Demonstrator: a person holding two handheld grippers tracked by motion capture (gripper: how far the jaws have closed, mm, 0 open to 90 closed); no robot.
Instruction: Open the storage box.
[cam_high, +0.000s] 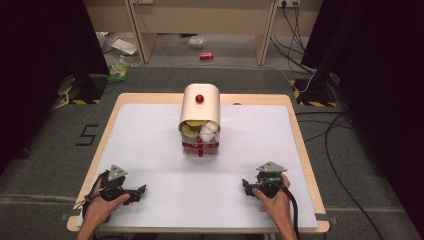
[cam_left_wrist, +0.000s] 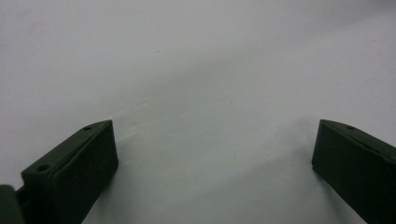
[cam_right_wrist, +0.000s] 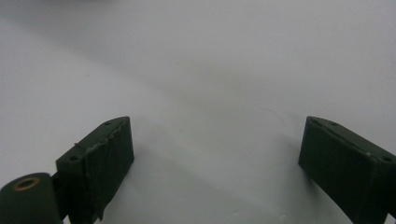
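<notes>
Resting low on the white table sheet (cam_high: 150, 145), both grippers sat well short of the cream container (cam_high: 200, 107), which stood upright toward the far middle of the table with a red knob (cam_high: 199, 98) on its rounded lid. That container was the landmark: its front was open toward the person, showing yellow and white pieces (cam_high: 199, 129) inside above a clear base with red trim, probably so the contents could be reached from the near side. The left gripper (cam_high: 142, 189) lay near and to the left of the container, its jaws pointing inward across the sheet; in the left gripper view they stood wide apart over bare white surface. The right gripper (cam_high: 244, 183) mirrored it, near and to the right of the container, jaws likewise spread with nothing between them. Each hand gripped its tool from behind, forearms angled in from the near edge, a ready pose before any reach.
</notes>
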